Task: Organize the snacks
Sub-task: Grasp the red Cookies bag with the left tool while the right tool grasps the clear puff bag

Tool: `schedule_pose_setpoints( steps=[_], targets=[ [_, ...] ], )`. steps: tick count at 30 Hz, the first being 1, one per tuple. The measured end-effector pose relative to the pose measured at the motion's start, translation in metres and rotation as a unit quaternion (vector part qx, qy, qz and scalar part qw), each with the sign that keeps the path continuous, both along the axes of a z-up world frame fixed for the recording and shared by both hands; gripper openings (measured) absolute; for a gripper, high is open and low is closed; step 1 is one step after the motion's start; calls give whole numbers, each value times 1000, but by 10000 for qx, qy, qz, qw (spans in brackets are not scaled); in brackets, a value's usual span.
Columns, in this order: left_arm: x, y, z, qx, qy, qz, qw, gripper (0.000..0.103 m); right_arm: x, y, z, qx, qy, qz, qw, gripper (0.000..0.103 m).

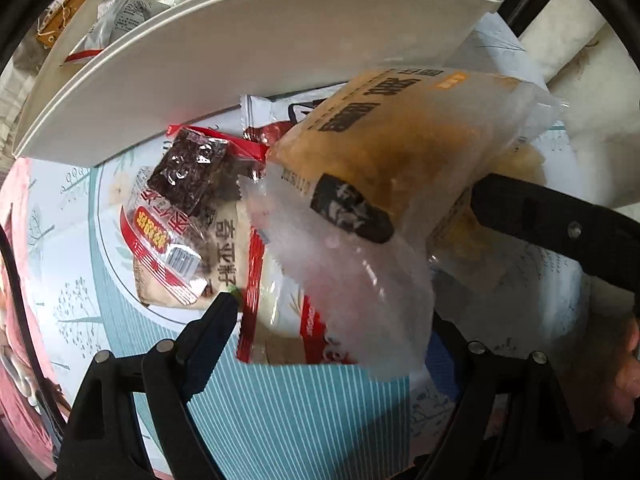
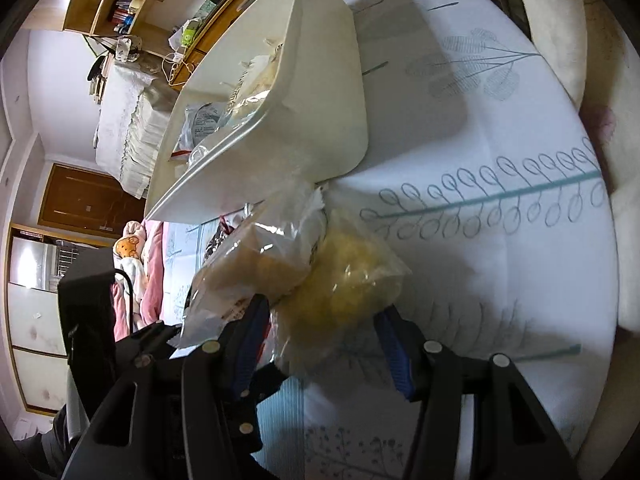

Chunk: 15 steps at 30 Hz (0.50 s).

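In the left wrist view my left gripper (image 1: 332, 320) is shut on a clear packet of yellow-brown snack (image 1: 384, 152), held above the table. Under it lie a red-and-white packet (image 1: 276, 304), a dark seaweed-like packet (image 1: 192, 168) and other small packets. The white storage bin (image 1: 248, 52) stands just behind them with packets inside. In the right wrist view my right gripper (image 2: 320, 340) has its blue-padded fingers (image 2: 394, 356) around a clear bag of yellow snack (image 2: 344, 284). The left gripper's packet (image 2: 256, 256) lies beside it. The bin (image 2: 320, 92) is behind.
The table has a white and teal patterned cloth (image 2: 500, 208). A cream cushion (image 2: 560, 32) is at the far right. Pink bedding (image 2: 148, 256) and wooden shelves (image 2: 120, 0) are beyond the table. A person's hand (image 1: 628, 376) shows at the right edge.
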<state>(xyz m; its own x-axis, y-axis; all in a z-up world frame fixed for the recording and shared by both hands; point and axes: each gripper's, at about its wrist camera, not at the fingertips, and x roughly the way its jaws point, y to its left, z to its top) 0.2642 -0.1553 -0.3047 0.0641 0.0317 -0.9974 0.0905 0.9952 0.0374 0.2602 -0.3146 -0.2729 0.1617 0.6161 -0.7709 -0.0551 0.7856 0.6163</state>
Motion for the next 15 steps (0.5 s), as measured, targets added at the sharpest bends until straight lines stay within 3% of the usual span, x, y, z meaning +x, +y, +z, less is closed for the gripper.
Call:
schedule_pose_setpoints(
  steps=[3, 5, 8, 15],
  targets=[
    [3, -6, -1, 124, -146, -147, 9997, 86, 2, 1, -3, 87, -20, 24, 10000, 54],
    [5, -11, -2, 222, -181, -225, 9993, 85, 3, 0, -5, 206, 2, -9, 9998, 48],
    [7, -21, -4, 420, -267, -339, 9982, 77, 2, -2, -9, 220, 98, -66, 9997, 35],
    [2, -25, -3, 621, -370, -451, 9964, 65, 0, 3, -6, 102, 115, -76, 9999, 30]
  ],
)
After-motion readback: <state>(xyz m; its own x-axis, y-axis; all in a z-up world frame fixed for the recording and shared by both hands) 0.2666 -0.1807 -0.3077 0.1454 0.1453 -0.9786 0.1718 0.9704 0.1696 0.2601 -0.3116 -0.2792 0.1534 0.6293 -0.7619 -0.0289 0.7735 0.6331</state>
